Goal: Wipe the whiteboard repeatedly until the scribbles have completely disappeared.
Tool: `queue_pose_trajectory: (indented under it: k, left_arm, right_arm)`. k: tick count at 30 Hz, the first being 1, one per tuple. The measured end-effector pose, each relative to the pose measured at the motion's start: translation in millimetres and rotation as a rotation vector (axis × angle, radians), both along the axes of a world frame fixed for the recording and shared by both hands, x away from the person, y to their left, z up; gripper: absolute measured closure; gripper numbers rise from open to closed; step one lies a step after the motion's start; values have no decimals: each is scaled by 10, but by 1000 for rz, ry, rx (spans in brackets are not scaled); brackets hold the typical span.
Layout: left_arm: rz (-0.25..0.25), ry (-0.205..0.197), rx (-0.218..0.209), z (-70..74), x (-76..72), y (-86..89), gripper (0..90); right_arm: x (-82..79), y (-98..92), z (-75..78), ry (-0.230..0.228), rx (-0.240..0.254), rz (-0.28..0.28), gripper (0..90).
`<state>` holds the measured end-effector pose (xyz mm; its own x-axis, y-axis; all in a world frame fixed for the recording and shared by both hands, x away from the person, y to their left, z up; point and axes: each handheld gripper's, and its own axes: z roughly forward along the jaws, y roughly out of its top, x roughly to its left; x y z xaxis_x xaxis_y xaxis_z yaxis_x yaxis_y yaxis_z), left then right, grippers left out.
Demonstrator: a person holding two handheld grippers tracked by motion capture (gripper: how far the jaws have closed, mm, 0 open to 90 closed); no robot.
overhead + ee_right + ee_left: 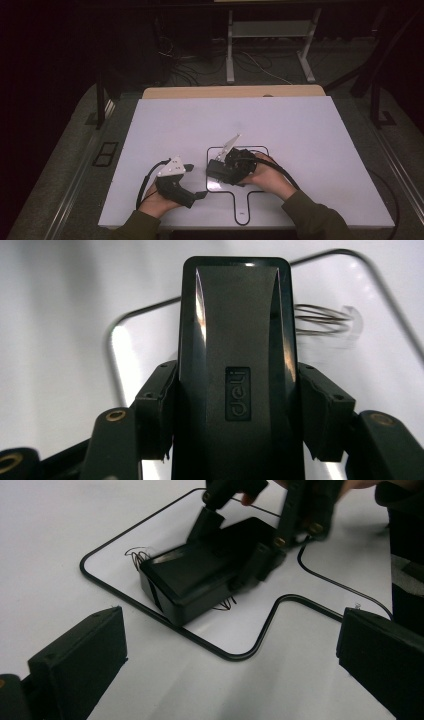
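White and matte, the bench [310, 150] is marked with a thin black outline [165, 625] of rounded corners, and the work is carried on inside it. Nearest the person, the left hand-held gripper [200, 194] is rested low on the bench, its two blunt black jaws spread wide with nothing between them, pointed toward the outline. Just beyond, the right hand-held gripper [216, 172] is clamped on a black box [235, 350] — a glossy, hard plastic casing with rounded edges, a raised centre panel and a small embossed brand plate. It is gripped across its width near one end, with the far end tipped down onto the bench inside the outline. A loose tangle of thin springy wire [320, 319] is seen beside and partly beneath it.

The step in hand is judged to be the placing or repositioning of the box within the outline. What is called for next is a gentle lowering until the box lies flat — the smooth casing could slip, so the grip should be eased off only once it is seated.
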<state>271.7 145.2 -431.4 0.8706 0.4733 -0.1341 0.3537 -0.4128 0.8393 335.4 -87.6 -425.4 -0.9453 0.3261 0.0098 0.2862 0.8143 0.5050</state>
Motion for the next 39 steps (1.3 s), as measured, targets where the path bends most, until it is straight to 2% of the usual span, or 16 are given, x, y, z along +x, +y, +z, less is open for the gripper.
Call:
queue_pose_trajectory:
  k: [4, 8, 9, 11, 17, 19, 23, 26, 28, 31, 34, 36, 39]
  left_arm:
    - [1, 0, -2, 2, -5, -1, 0]
    - [1, 1, -3, -3, 1, 4, 0]
    - [0, 1, -3, -3, 2, 4, 0]
    - [-2, 0, 0, -3, 4, 5, 0]
    - [-2, -1, 1, -1, 2, 8, 0]
    - [-2, 0, 0, -2, 3, 8, 0]
    - [0, 0, -2, 0, -1, 1, 0]
    - [3, 0, -5, 1, -7, -2, 0]
    - [1, -1, -3, 1, -6, -2, 0]
    - [2, 0, 0, 1, -4, -3, 0]
    - [3, -1, -1, 2, -5, -3, 0]
    - [2, -2, 0, 2, -6, -3, 0]
    - [1, -2, -2, 1, -8, -6, 0]
  right_arm:
    - [31, 0, 0, 14, 9, -14, 386]
    - [222, -53, -10, 8, 17, -67, 386]
    - [326, -77, -11, 8, 17, -94, 386]
    - [427, -96, -12, 7, 15, -121, 386]
    - [570, -118, -9, 12, 11, -162, 386]
    - [535, -104, -7, 6, 3, -156, 386]
    - [355, -19, -2, 1, -3, -87, 386]
    - [269, 16, -3, -5, -3, -59, 386]
    - [134, 55, -4, 8, 7, -26, 386]
    - [40, 82, -2, 15, 8, 5, 386]
    - [-65, 118, 0, 3, 3, 44, 386]
    - [-38, 113, 0, 17, 12, 23, 386]
    - [43, 91, -5, 12, 14, 7, 386]
